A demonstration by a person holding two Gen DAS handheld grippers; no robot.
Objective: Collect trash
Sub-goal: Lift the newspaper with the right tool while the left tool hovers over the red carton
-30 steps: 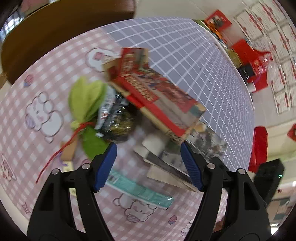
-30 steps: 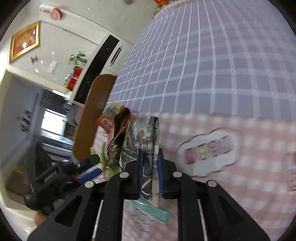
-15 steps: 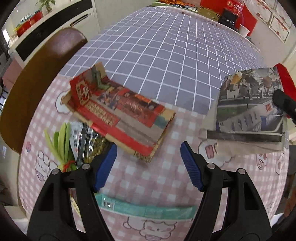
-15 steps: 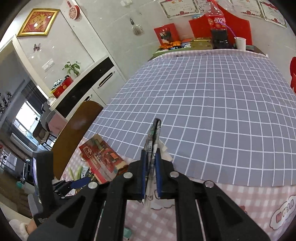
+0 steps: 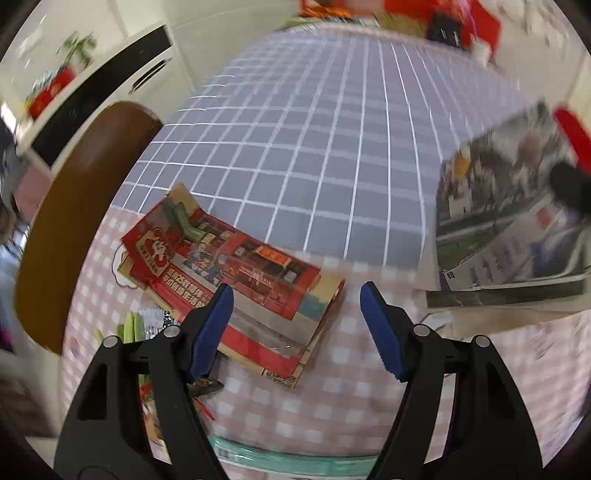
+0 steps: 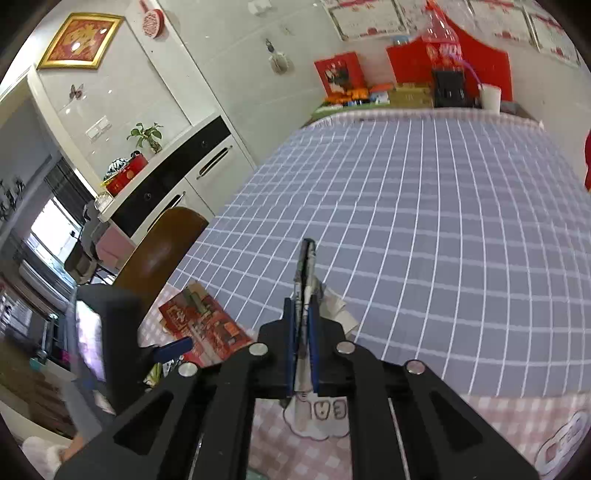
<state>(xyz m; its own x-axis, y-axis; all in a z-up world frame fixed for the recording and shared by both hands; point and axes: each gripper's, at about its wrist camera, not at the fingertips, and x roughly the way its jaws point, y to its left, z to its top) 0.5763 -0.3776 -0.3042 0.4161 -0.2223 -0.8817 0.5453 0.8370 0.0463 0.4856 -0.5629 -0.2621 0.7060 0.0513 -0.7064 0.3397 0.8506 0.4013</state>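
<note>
Whereas a second ago it lay in the pile, the printed paper sheet now hangs clear above the table, clamped edge-on in the right gripper. The left gripper stays wide, empty, over the red flattened carton.

It was a home dining room: a long surface under grid and pink check cloths, a brown chair, a white sideboard with a potted plant, a framed picture and certificates on tiled walls.
</note>
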